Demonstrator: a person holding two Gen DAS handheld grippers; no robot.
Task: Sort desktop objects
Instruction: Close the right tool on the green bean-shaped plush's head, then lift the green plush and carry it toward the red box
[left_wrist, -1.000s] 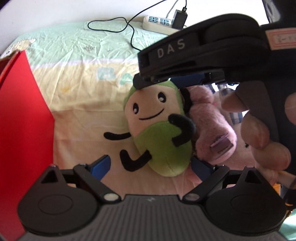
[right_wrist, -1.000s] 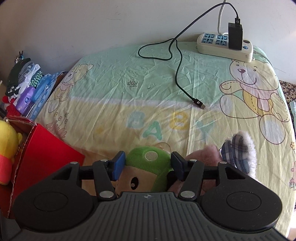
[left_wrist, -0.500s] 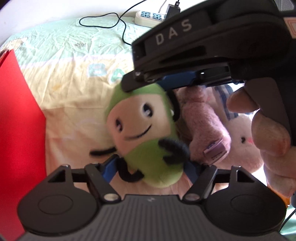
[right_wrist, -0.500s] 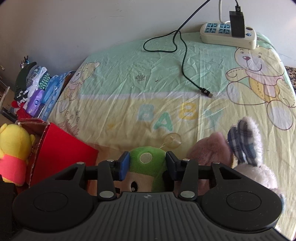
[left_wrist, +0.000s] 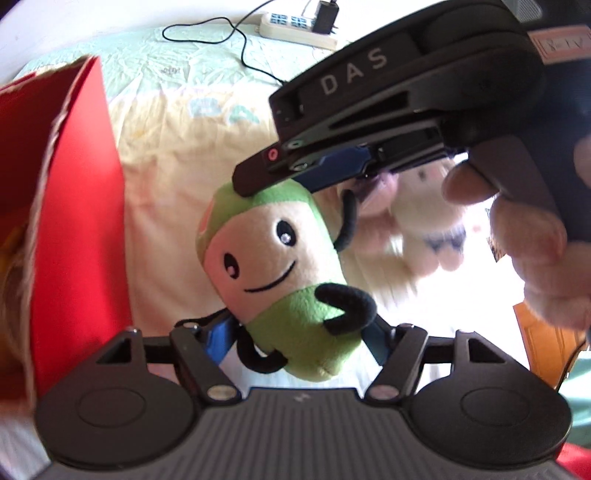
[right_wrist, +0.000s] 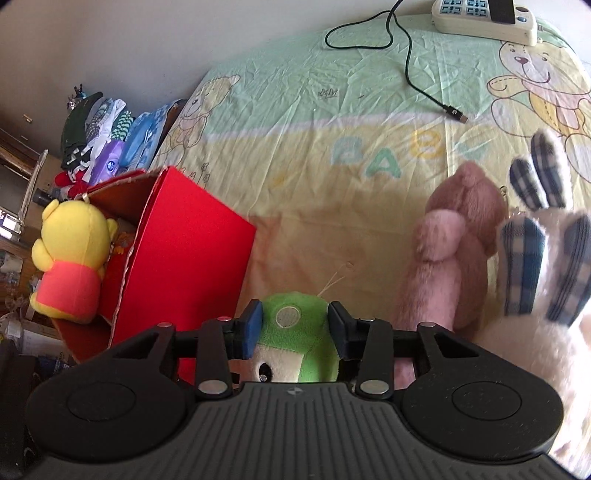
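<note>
Grippers from both hands meet on a green plush toy (left_wrist: 284, 280) with a cream face, black stick limbs and a stitched smile, held up above a bedsheet (right_wrist: 295, 122) printed with teddy bears and the word BABY. Seen from its own camera, the right gripper (right_wrist: 294, 329) has its blue-padded jaws pressed against either side of the toy's green crown, narrowed to the width of the head. From the left wrist view, the left gripper (left_wrist: 301, 341) brackets the toy's lower body, its blue pads sitting close at each flank; whether they actually squeeze the plush cannot be told. A person's hand (left_wrist: 517, 236) wraps the right tool's handle at the frame's right edge. Just left of the toy stands an open red box (right_wrist: 184, 254), and a yellow plush bear (right_wrist: 72, 258) in a pink top leans at its far side. A brown and pink plush (right_wrist: 450, 251) and a white plush rabbit (right_wrist: 546, 266) with plaid-lined ears lie together on the sheet to the right. A power strip (right_wrist: 484, 16) and a loose black cable (right_wrist: 410, 62) rest at the far end of the sheet.
</note>
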